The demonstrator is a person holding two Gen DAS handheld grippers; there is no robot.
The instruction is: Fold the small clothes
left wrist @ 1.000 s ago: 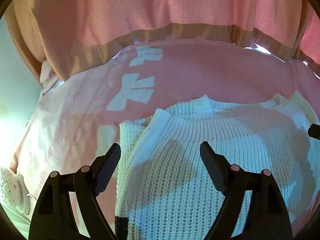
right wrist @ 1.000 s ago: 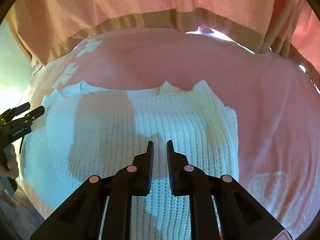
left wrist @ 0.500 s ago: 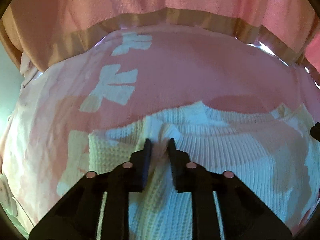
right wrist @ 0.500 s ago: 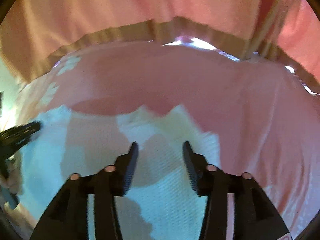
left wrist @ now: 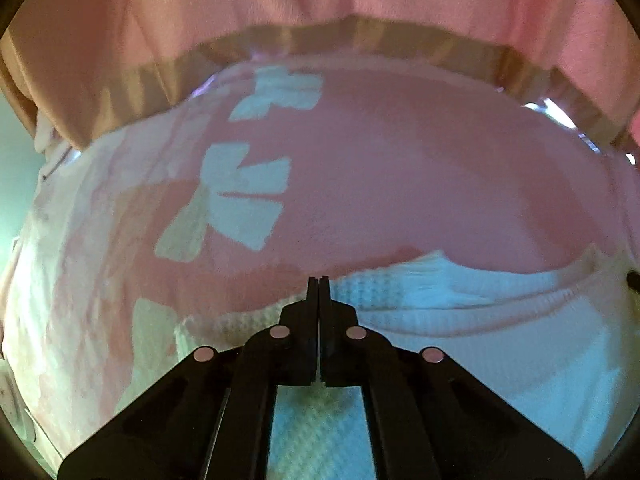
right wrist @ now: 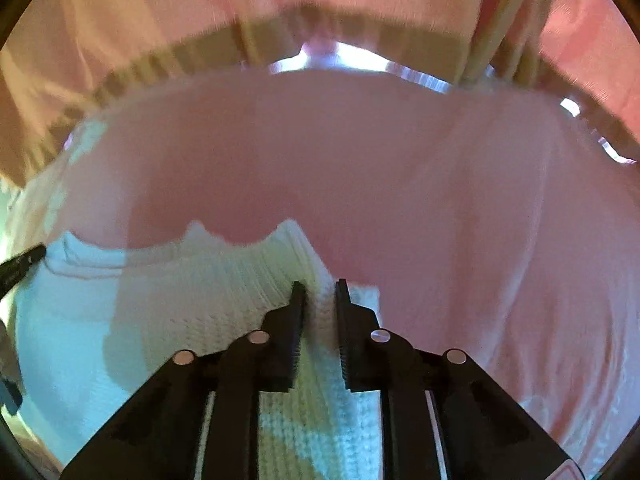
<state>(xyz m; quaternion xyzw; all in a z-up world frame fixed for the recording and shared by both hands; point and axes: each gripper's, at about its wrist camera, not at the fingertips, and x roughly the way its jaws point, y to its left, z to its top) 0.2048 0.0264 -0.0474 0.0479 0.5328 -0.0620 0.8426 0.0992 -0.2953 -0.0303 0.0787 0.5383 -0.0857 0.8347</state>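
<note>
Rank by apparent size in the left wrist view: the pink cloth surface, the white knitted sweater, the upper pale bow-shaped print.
1. Pink cloth surface, largest.
2. White knitted sweater, though nearness to the camera enlarges it.
3. Upper pale bow-shaped print, smallest.

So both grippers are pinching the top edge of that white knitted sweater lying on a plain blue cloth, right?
Not quite: the cloth under the white knitted sweater is pink with pale bow shapes, as the left wrist view shows. Both the left gripper and right gripper do pinch its top edge.
</note>
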